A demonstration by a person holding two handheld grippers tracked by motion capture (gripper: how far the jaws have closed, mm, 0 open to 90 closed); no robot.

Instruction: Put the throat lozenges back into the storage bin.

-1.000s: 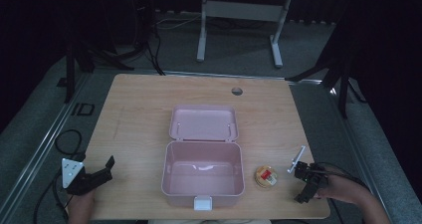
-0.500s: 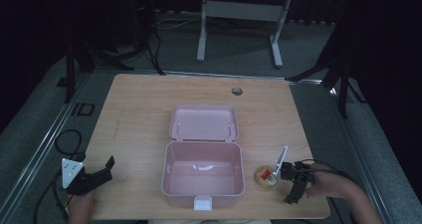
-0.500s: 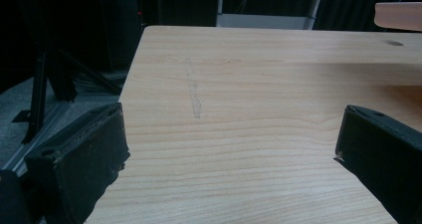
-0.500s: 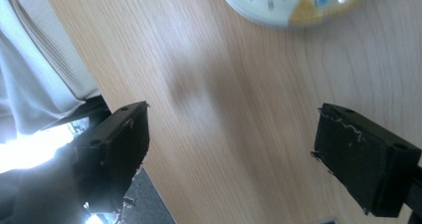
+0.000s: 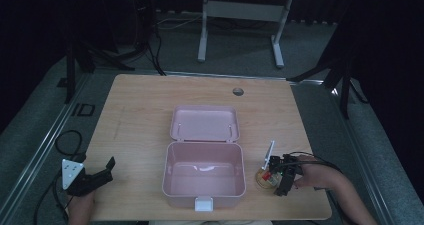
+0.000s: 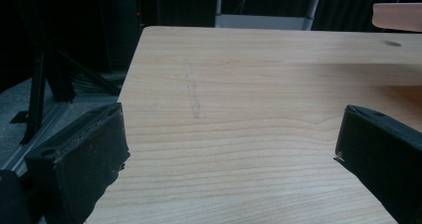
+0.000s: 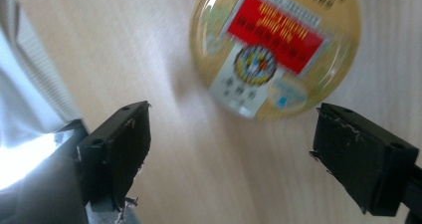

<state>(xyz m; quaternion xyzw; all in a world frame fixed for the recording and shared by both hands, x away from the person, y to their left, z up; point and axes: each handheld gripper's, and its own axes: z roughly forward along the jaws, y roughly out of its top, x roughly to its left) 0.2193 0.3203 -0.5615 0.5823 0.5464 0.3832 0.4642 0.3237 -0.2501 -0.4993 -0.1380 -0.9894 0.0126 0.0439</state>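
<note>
An open pink box [image 5: 205, 192] stands at the table's near middle, its lid [image 5: 204, 123] laid back behind it. Just right of the box lies a small round clear-topped cup with a red label [image 5: 264, 177], blurred in the right gripper view as the cup [image 7: 276, 50]. My right gripper [image 5: 276, 178] hovers at the cup, jaws wide apart and empty; in its own view the right gripper [image 7: 229, 154] has the cup just beyond its fingertips. My left gripper [image 5: 106, 171] rests open at the near left corner; the left gripper [image 6: 229, 149] holds nothing.
A thin pale strip [image 5: 269, 156] slants up beside the right gripper, and a white-silver surface [image 7: 20, 119] lies at the left of that gripper's view. The pink lid's edge [image 6: 398, 16] is far off in the left gripper view. A cable hole [image 5: 238, 91] sits at the table's back.
My right gripper has moved left along the near edge, up to the round cup; the pale strip shifted left with it. The left gripper has stayed put.
</note>
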